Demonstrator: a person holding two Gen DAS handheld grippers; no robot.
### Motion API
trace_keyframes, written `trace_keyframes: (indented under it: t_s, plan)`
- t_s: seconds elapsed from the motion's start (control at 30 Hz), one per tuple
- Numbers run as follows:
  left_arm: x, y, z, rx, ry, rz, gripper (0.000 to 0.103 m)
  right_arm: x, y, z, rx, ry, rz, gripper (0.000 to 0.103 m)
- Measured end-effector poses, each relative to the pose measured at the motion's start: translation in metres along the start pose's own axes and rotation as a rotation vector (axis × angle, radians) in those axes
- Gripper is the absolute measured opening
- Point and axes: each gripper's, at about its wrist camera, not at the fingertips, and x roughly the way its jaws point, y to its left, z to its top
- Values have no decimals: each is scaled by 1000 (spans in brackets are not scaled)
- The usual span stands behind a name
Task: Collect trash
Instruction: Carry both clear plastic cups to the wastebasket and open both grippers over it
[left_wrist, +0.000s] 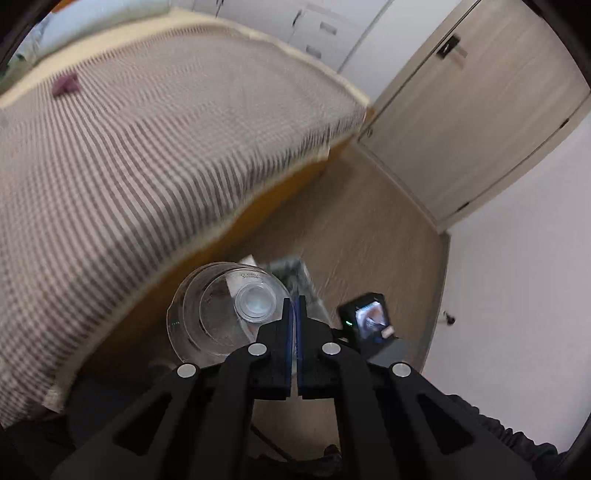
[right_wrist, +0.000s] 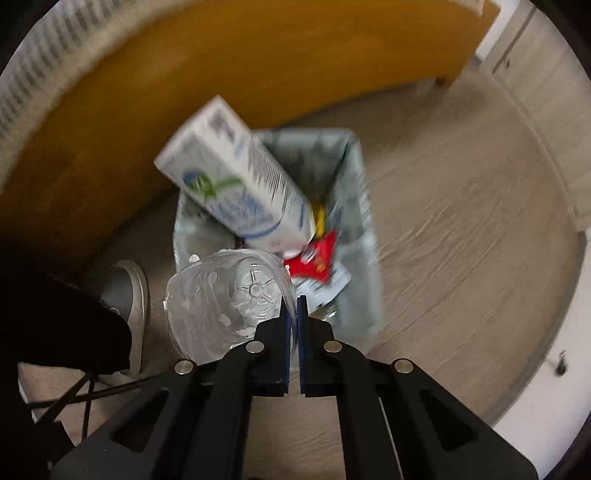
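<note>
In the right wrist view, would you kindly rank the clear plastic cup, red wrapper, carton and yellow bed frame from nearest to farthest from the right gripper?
1. Clear plastic cup: rim pinched in the right gripper.
2. Red wrapper: just beyond, inside the bin.
3. Carton: leaning out of the bin's top.
4. Yellow bed frame: behind the bin.

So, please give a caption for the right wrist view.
Right tool pinches a clear plastic cup over the lined bin holding a carton.

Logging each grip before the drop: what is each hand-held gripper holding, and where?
Each pinches a clear plastic cup by its rim wall: the left hand-held gripper one cup, the right hand-held gripper another cup above the trash bin.
</note>
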Motion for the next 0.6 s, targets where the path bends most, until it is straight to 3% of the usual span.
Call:
trace_keyframes:
  t_s: [0.03, 0.07, 0.1, 0.13, 0.27, 0.43, 0.6]
  plan:
    - [15, -1, -2, 1, 30, 5, 0, 13, -1, 1, 32, 25, 53, 5]
    - [26, 0, -3, -7, 56, 10, 0, 22, 4, 3, 47, 53, 103, 20]
    - [42, 1, -6, -16, 91, 14, 0, 28, 8, 5, 53, 66, 139, 60]
    - [51, 1, -8, -17, 109, 14, 0, 27, 10, 7, 65, 37, 124, 75]
    - [92, -4, -15, -12, 181, 43, 0, 10, -4, 6, 118, -47, 116, 78]
    - [147, -16, -18, -17, 295, 15, 0, -27, -62, -15, 268, -138, 130, 78]
    - [209, -33, -18, -51, 382, -12, 0, -40, -107, -48, 383, -153, 73, 78]
